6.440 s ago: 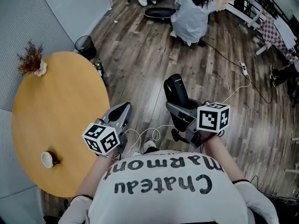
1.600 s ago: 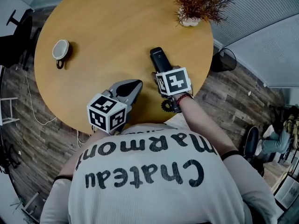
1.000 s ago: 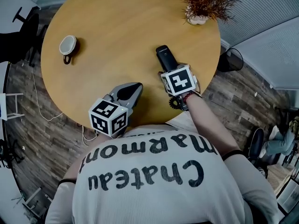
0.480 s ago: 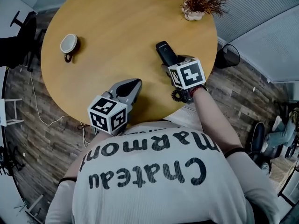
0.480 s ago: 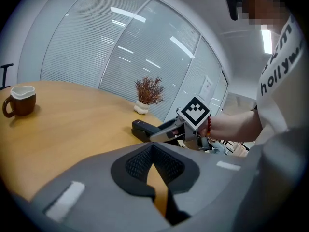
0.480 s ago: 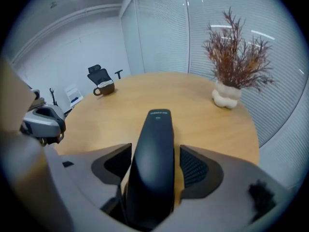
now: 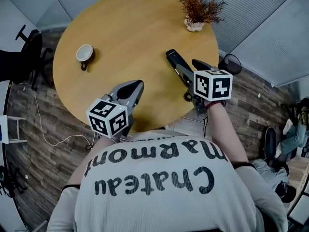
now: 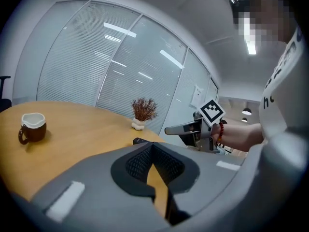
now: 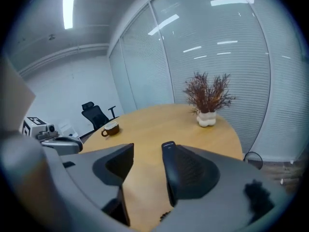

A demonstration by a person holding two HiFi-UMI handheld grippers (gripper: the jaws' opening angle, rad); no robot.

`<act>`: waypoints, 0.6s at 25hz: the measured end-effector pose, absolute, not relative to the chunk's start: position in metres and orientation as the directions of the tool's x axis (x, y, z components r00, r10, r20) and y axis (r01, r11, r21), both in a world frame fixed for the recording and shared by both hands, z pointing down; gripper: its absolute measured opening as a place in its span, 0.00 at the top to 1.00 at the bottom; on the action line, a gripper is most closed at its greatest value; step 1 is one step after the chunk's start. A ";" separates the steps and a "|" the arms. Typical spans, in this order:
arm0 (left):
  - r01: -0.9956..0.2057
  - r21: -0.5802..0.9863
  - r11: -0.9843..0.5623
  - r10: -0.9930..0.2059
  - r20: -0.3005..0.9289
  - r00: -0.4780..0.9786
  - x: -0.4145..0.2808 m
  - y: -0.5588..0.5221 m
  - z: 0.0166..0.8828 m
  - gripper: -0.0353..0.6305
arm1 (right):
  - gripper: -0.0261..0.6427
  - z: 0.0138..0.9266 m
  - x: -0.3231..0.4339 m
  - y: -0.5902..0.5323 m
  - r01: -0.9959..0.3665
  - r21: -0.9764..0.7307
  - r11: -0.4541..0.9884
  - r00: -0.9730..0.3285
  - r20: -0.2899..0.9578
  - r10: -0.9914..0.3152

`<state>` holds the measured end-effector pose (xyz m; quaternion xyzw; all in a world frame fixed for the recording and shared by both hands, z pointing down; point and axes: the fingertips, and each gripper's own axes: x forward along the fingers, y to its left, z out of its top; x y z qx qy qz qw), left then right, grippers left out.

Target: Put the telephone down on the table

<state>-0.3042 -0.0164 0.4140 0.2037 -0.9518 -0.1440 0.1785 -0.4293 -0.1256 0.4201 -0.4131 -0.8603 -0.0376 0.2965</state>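
The black telephone handset [image 7: 176,65] lies on the round wooden table [image 7: 125,28] near its right edge. My right gripper [image 7: 191,70] is open around it. In the right gripper view the telephone [image 9: 170,166] rests against the inner face of the right-hand jaw, and bare tabletop shows between it and the other jaw. My left gripper [image 7: 131,88] hovers over the table's near edge, shut and holding nothing. In the left gripper view its pads [image 8: 164,163] meet at the tips, and the telephone [image 8: 139,140] is a small dark shape beyond them.
A brown cup [image 7: 85,53] stands at the table's left. A dried plant in a white pot [image 7: 197,12] stands at the far right. A waste bin [image 7: 231,62] sits on the wood floor beside the table. An office chair [image 7: 21,57] is at the left.
My right gripper's jaws have spread apart from the telephone, and the hand has drawn back to the right. The left gripper has hardly moved.
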 end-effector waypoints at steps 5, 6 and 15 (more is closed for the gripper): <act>-0.341 0.352 0.872 -0.432 0.226 -0.873 -0.272 -0.001 0.395 0.94 | 0.78 0.392 -0.391 -0.131 0.693 -0.153 0.705 -0.576 0.470 0.669; -0.343 0.353 0.870 -0.432 0.215 -0.876 -0.264 0.000 0.391 0.94 | 0.88 0.388 -0.385 -0.133 0.680 -0.155 0.717 -0.595 0.456 0.662; -0.360 0.372 0.855 -0.438 0.148 -0.887 -0.179 0.019 0.364 0.94 | 0.94 0.359 -0.296 -0.105 0.717 -0.188 0.671 -0.583 0.366 0.725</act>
